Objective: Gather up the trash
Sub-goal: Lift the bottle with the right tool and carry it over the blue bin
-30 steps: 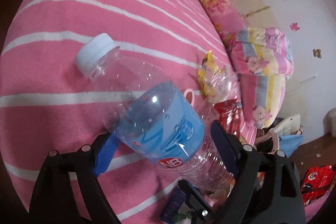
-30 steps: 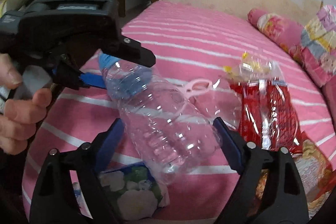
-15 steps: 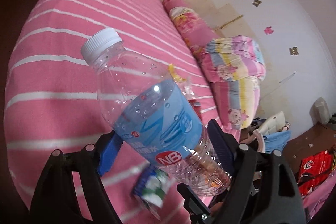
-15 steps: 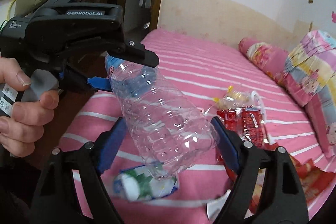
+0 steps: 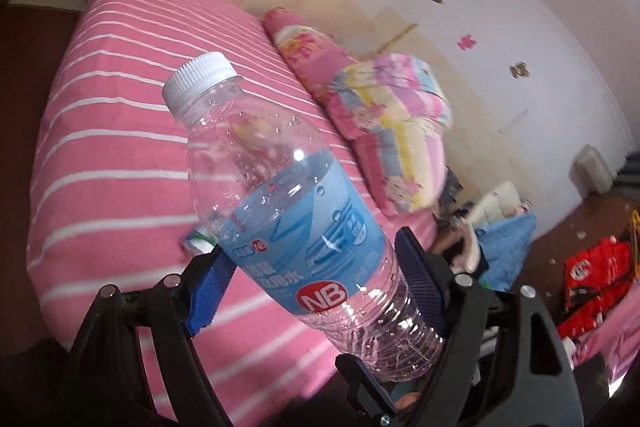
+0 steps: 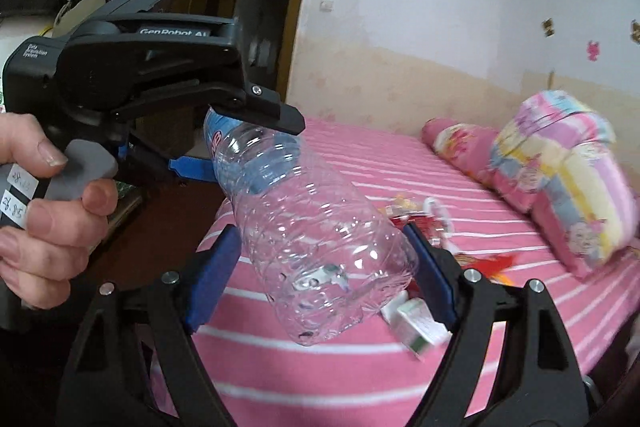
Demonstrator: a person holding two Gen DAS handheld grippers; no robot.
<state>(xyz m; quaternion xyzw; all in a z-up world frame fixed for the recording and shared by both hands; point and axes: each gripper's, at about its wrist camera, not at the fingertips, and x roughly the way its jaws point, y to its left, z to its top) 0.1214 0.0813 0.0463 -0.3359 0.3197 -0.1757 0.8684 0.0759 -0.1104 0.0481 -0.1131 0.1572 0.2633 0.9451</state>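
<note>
A clear plastic water bottle [image 5: 296, 223] with a blue NB label and a white cap is held in the air above the pink striped bed [image 5: 120, 131]. My left gripper [image 5: 316, 267] is shut on its labelled middle. In the right wrist view my right gripper [image 6: 324, 267] is shut on the bottle's ribbed base end [image 6: 316, 251], and the left gripper's body [image 6: 160, 79] holds the far end. Red snack wrappers [image 6: 420, 219] and a small white and green carton [image 6: 412, 323] lie on the bed below.
Folded pastel quilts [image 6: 568, 179] and a pink bolster [image 6: 456, 143] lie at the bed's far side. A doorway [image 6: 256, 11] is behind the bed. In the left wrist view red packets [image 5: 592, 275] and blue cloth [image 5: 504, 251] lie on the floor.
Both grippers have lifted the bottle up off the bed. The bed and the wrappers now lie further below, and more of the walls and the doorway shows.
</note>
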